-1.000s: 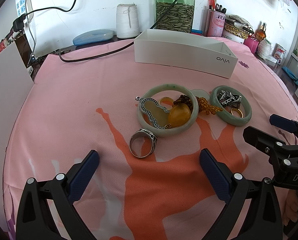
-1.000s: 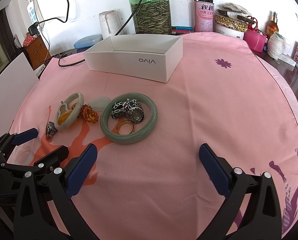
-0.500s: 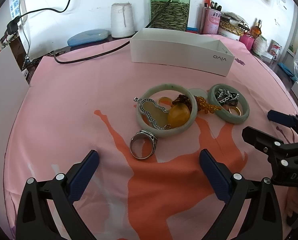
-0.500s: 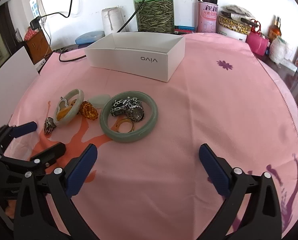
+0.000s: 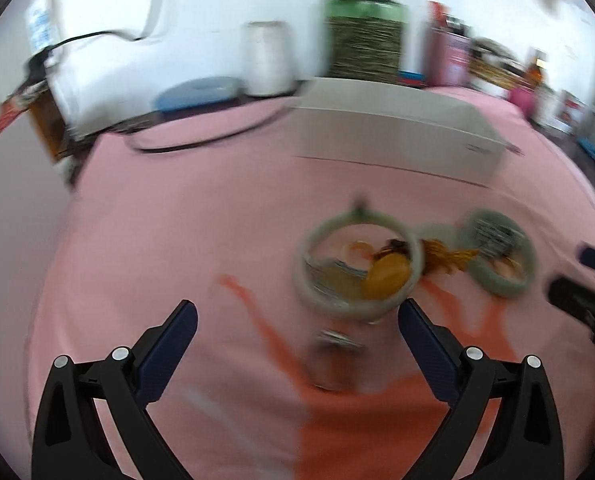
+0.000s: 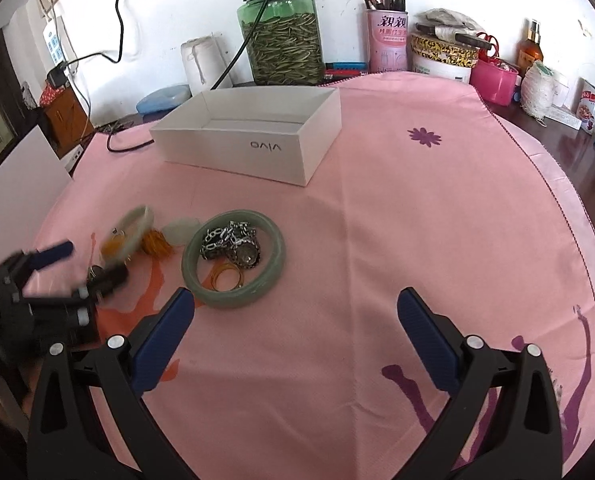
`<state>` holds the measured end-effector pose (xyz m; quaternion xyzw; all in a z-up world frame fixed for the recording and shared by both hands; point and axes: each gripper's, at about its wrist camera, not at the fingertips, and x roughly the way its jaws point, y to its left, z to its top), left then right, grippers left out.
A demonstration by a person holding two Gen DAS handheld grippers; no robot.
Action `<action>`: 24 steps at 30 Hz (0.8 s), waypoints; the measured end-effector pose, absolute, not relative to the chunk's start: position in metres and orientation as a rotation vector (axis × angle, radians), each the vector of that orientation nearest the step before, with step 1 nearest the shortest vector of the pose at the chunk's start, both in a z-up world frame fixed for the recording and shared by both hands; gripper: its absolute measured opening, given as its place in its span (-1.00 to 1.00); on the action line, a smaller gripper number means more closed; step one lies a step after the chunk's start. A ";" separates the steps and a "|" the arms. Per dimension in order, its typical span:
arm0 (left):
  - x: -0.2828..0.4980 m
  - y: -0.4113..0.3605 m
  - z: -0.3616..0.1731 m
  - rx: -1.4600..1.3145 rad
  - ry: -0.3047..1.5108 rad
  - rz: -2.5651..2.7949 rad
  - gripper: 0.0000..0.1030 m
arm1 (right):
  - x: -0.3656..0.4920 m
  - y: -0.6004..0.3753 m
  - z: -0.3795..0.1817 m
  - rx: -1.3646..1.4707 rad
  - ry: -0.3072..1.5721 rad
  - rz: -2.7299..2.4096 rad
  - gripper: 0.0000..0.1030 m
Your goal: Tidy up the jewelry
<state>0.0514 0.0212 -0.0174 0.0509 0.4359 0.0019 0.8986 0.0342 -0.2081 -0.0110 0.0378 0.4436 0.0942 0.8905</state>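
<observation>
Left wrist view, heavily blurred. My left gripper point(image 5: 297, 322) has its jaws spread wide, nothing between the blue pads point(image 5: 169, 354). Just ahead of the gap, a silver ring point(image 5: 334, 356) sits on the pink tablecloth point(image 5: 177, 220), over the orange print. Beyond it lies a pale jade bangle point(image 5: 357, 266) with an amber pendant point(image 5: 387, 280) and smaller pieces inside (too smeared to name). To its right, a second green bangle point(image 5: 499, 258), with a brownish bead cluster point(image 5: 443, 258) between the two. The white box point(image 5: 393, 140) stands farther back, well apart from the jewelry. My right gripper point(image 5: 577, 280) shows at the right edge.

Right wrist view, sharp. My right gripper point(image 6: 295, 320) is also wide open and empty, hanging over bare cloth. The green bangle point(image 6: 233, 258) lies just ahead of its left finger, with a silver chain and watch point(image 6: 231, 242) and thin gold rings point(image 6: 227, 276) inside it. Left of that: a pale jade piece point(image 6: 181, 230), the bead cluster point(image 6: 155, 242), then the pale bangle point(image 6: 135, 226), blurred. My left gripper point(image 6: 81, 260) sits low at the left, one finger near the silver ring point(image 6: 96, 270) (contact not clear). The white box point(image 6: 253, 136) is open-topped, nothing visible inside. A green jar point(image 6: 281, 32) and pink tin point(image 6: 387, 40) stand along the wall.
</observation>
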 end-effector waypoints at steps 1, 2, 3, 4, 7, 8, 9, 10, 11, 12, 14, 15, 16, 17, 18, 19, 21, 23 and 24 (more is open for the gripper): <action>0.052 0.029 -0.017 0.086 0.900 0.043 0.91 | 0.034 -0.206 -0.012 0.071 0.926 0.197 0.88; 0.053 0.035 -0.016 0.064 0.896 0.073 0.90 | 0.034 -0.205 -0.014 0.066 0.930 0.200 0.88; 0.053 0.043 -0.013 0.039 0.893 0.103 0.90 | 0.033 -0.203 -0.015 0.059 0.935 0.203 0.88; 0.054 0.049 -0.011 0.027 0.888 0.125 0.90 | 0.033 -0.202 -0.016 0.051 0.938 0.206 0.88; 0.055 0.065 -0.004 -0.030 0.852 0.197 0.90 | 0.031 -0.194 -0.018 0.006 0.934 0.210 0.88; 0.055 0.067 -0.003 -0.048 0.851 0.186 0.89 | 0.031 -0.192 -0.018 -0.011 0.930 0.211 0.88; 0.055 0.064 -0.003 -0.071 0.853 0.138 0.89 | 0.031 -0.190 -0.018 -0.022 0.926 0.213 0.88; 0.054 0.061 -0.002 -0.072 0.853 0.100 0.89 | 0.030 -0.188 -0.018 -0.036 0.919 0.216 0.88; 0.055 0.055 -0.001 -0.060 0.852 0.066 0.89 | 0.030 -0.187 -0.018 -0.044 0.914 0.214 0.88; 0.056 0.048 0.001 -0.038 0.846 0.043 0.89 | 0.031 -0.186 -0.018 -0.053 0.913 0.211 0.88; 0.061 0.036 0.003 0.017 0.831 0.041 0.89 | 0.033 -0.186 -0.019 -0.054 0.924 0.215 0.88; 0.065 0.035 0.002 0.026 0.837 0.049 0.90 | 0.034 -0.187 -0.020 -0.048 0.932 0.217 0.88; 0.072 0.038 -0.001 0.003 0.862 0.041 0.90 | 0.035 -0.187 -0.021 -0.042 0.937 0.217 0.88; 0.076 0.043 -0.005 -0.029 0.886 0.023 0.89 | 0.036 -0.188 -0.022 -0.033 0.943 0.219 0.88; 0.078 0.047 -0.010 -0.072 0.912 0.002 0.90 | 0.036 -0.189 -0.022 -0.029 0.945 0.219 0.88; 0.079 0.054 -0.015 -0.121 0.939 -0.021 0.90 | 0.036 -0.189 -0.022 -0.028 0.946 0.220 0.88; 0.076 0.051 -0.017 -0.078 0.965 -0.053 0.89 | 0.036 -0.188 -0.023 -0.034 0.946 0.219 0.88; 0.067 0.036 -0.022 0.065 0.997 -0.110 0.90 | 0.035 -0.186 -0.023 -0.045 0.946 0.221 0.88; 0.063 0.033 -0.022 0.096 0.998 -0.127 0.90 | 0.034 -0.186 -0.023 -0.048 0.945 0.222 0.88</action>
